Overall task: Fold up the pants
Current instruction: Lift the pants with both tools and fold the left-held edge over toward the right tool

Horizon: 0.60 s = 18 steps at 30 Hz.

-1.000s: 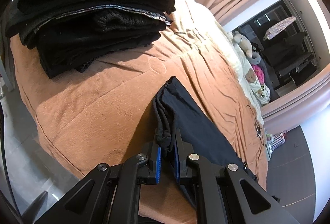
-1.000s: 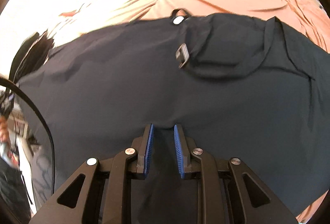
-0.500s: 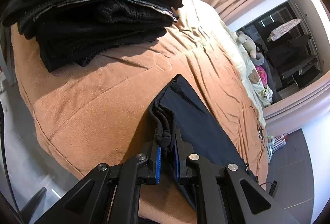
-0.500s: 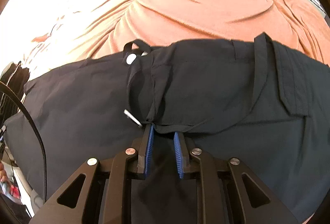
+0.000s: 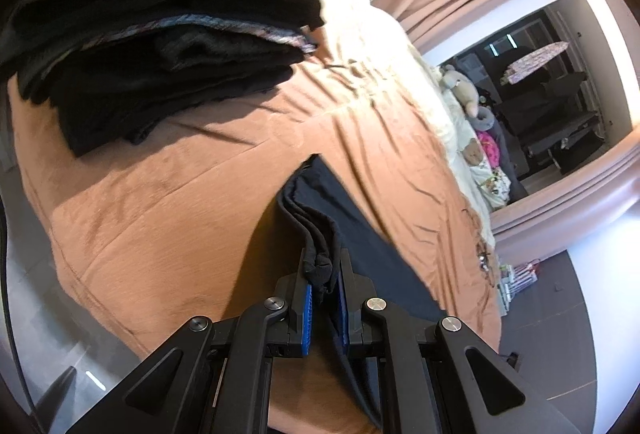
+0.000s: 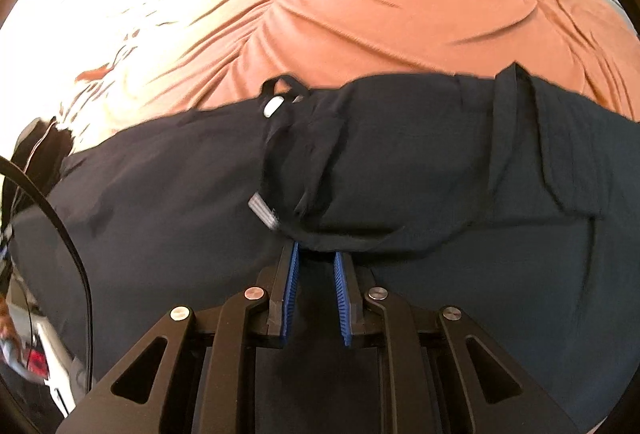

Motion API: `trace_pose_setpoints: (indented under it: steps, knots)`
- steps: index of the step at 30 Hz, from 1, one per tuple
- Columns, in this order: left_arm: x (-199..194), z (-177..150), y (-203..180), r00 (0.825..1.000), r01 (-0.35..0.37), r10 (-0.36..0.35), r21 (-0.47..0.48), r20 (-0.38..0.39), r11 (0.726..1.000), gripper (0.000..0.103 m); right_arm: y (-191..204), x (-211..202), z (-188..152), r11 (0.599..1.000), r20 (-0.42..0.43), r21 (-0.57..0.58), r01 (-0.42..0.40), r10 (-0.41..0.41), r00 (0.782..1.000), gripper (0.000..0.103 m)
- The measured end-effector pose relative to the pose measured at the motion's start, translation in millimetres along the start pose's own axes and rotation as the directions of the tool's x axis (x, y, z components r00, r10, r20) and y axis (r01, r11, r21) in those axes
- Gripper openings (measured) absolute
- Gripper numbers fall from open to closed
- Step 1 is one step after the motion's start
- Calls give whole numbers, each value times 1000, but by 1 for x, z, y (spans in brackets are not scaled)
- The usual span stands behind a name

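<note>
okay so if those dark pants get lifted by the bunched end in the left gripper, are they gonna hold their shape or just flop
Probably flop: the pants look like thin woven cloth, creasing and sagging over the orange blanket. The end pinched in the left gripper crumples into soft folds, so the rest likely hangs limp. The zipper pull and loose fly may swing.

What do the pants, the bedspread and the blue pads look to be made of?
Pants: thin woven fabric, matte dark navy or black, with crisp seams and flaps. Bedspread: soft napped cloth, orange-brown, with a brushed sheen and soft creases. Blue pads on the right hand-held gripper: probably ribbed rubber or plastic, judging by the fine ridges.
</note>
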<state>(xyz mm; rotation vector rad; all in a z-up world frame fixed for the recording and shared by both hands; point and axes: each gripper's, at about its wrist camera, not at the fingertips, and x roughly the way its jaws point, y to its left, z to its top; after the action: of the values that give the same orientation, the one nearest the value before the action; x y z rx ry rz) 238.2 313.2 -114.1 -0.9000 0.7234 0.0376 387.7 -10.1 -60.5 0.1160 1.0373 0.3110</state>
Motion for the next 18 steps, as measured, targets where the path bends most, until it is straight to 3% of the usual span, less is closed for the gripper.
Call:
trace_pose_setpoints:
  steps: [9,18]
  knots:
    - [-14,18,-73,996,86,-89,113,23,990,11,7,-15,-52,997,-19,-19,-76,75,997,13]
    - [-22,32,-168,983,170,-182,259,22,951,11,9,-32,-99,991,-40,-15,-135,135,990,13]
